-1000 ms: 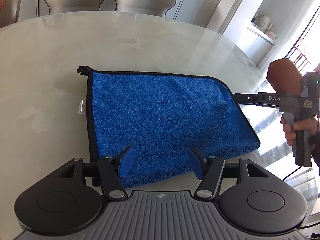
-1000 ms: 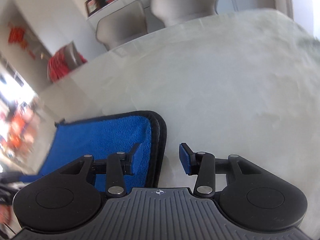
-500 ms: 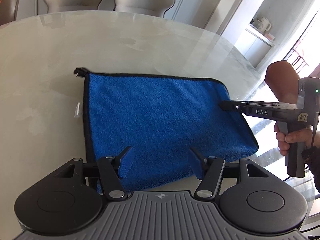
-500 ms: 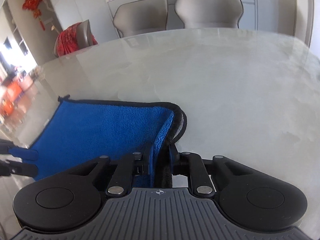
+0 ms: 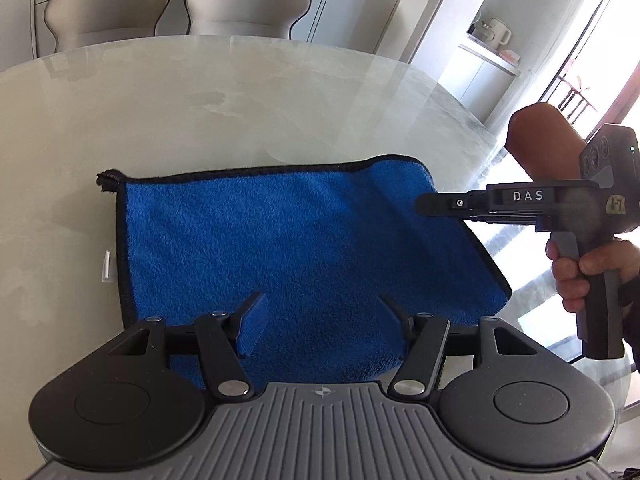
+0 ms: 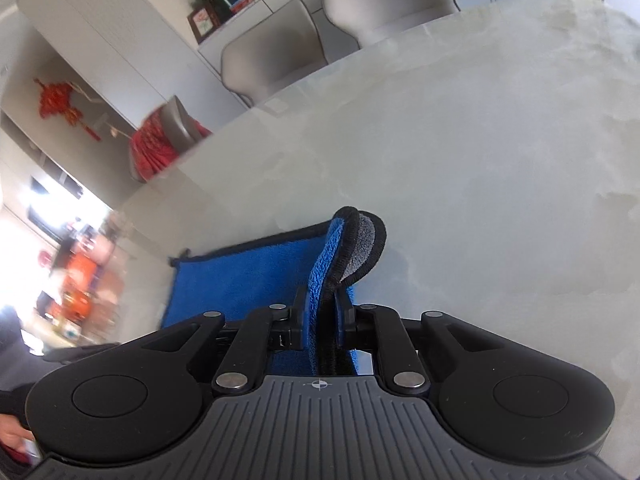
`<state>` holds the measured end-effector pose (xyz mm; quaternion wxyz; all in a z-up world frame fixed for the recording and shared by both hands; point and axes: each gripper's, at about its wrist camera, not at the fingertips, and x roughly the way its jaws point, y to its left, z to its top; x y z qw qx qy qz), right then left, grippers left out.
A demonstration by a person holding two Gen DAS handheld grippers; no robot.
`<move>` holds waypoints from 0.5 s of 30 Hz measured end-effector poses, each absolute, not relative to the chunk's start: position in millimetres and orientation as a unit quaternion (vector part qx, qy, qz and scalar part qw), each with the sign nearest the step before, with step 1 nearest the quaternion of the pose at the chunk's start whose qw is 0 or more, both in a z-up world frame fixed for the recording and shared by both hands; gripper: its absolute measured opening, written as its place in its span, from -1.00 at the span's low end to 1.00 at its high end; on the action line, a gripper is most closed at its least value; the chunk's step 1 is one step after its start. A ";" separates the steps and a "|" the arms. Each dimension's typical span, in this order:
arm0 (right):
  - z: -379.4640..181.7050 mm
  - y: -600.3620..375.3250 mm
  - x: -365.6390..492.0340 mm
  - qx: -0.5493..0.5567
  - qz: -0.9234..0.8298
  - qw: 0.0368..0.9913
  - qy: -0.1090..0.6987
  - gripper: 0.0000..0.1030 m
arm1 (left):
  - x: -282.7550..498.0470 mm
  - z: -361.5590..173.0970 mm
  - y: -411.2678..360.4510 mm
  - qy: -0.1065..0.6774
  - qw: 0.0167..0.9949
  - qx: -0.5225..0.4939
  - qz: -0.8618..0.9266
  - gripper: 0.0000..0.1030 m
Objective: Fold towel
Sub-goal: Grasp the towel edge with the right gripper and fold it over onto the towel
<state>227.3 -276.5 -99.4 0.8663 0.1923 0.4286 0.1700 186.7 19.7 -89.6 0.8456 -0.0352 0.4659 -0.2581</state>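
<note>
The towel lies on the surface, blue side up and already doubled by the look of its stacked right edge, so I judge at least one fold is done and another is starting. The right claw is clamped on the towel's far right corner, which stands lifted with its grey underside showing; carrying that end over to the left edge and squaring it is what seems left. The left claw is wide apart and holds nothing, poised over the near edge, which it has not yet pinched. The surface is a pale, glossy, marble-look round top. Behind it stand two beige chairs, a third draped in red, white cabinets, a shelf with a kettle, and a bright balcony door on the right
</note>
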 end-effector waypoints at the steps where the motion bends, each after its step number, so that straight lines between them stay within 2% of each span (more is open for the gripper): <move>1: -100.3 -274.0 226.9 0.184 0.176 0.865 0.432 -0.73 | 186.2 -91.0 21.8 0.468 0.845 -0.037 -0.256 0.23; 7: -102.3 -267.2 214.0 0.171 0.187 0.856 0.450 -0.65 | 184.1 -95.7 27.6 0.475 0.843 -0.045 -0.249 0.23; 11: -103.0 -267.1 201.9 0.145 0.173 0.862 0.453 -0.46 | 182.7 -96.4 29.5 0.476 0.842 -0.046 -0.250 0.24; 15: -106.4 -274.1 197.0 0.140 0.174 0.864 0.451 -0.40 | 182.8 -97.3 29.8 0.477 0.841 -0.046 -0.250 0.25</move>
